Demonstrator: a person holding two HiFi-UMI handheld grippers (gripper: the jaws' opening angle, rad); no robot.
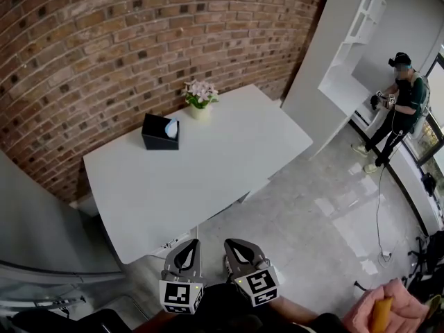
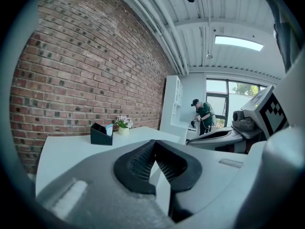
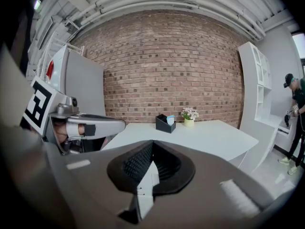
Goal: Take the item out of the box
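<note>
The item, pale blue, sits in the black box on the far side of the white tabletop. The left tool and right tool hang off the near edge, well apart from it, both with jaws together and empty. The step in hand looks like the approach; next, 1 tool must reach across, part its jaws and close on the item's exposed top.

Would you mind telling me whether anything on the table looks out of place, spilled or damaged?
Nothing stands out. The box stands upright on the table with a pale blue item sticking up from it, and the flower pot stands upright nearby. No spill or damage shows.
</note>
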